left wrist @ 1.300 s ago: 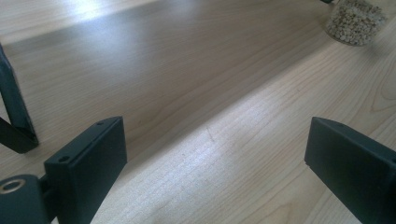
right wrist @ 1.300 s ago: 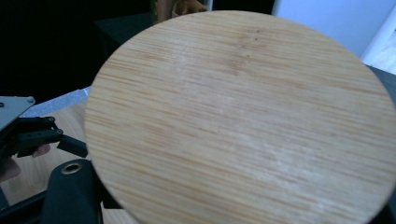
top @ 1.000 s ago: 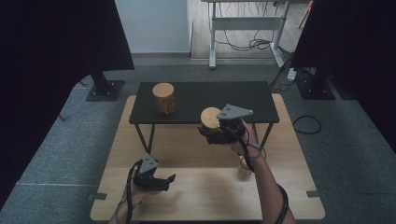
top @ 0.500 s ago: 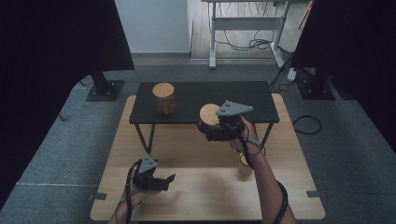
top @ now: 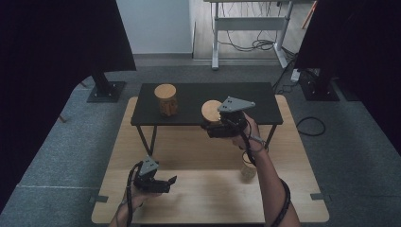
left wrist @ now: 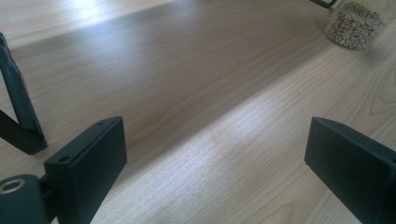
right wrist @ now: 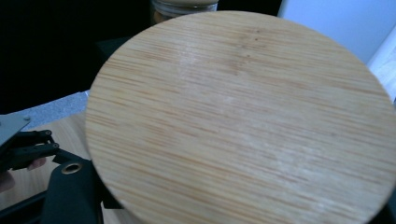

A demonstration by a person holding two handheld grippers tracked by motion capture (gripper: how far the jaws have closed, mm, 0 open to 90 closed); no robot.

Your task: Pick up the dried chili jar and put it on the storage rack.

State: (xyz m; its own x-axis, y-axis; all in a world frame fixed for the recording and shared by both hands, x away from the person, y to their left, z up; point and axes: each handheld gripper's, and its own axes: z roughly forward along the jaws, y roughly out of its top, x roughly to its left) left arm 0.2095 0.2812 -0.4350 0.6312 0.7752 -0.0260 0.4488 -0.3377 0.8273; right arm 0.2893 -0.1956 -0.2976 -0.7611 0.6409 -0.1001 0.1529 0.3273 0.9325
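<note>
My right gripper (top: 210,124) is shut on a round bamboo lid (top: 210,109), held in the air over the front edge of the black shelf (top: 189,97). In the right gripper view the lid (right wrist: 238,121) faces the camera, with one black finger (right wrist: 74,196) below its left rim. A lidded glass jar (top: 166,100) stands on the shelf's left part. A lidless jar of pale grains (top: 247,170) stands on the wooden table (top: 208,194) beside my right forearm. My left gripper (top: 169,184) hovers low over the table's front left, jaws open with nothing between them (left wrist: 219,158).
The shelf stands on thin black legs (top: 142,137); one leg (left wrist: 18,116) is close to my left gripper. The grain jar (left wrist: 355,25) lies farther off across bare wood. Dark curtains, stands and cables surround the table on the grey floor.
The right gripper and its lid have drifted slightly up the picture, toward the shelf. The left gripper has stayed where it was.
</note>
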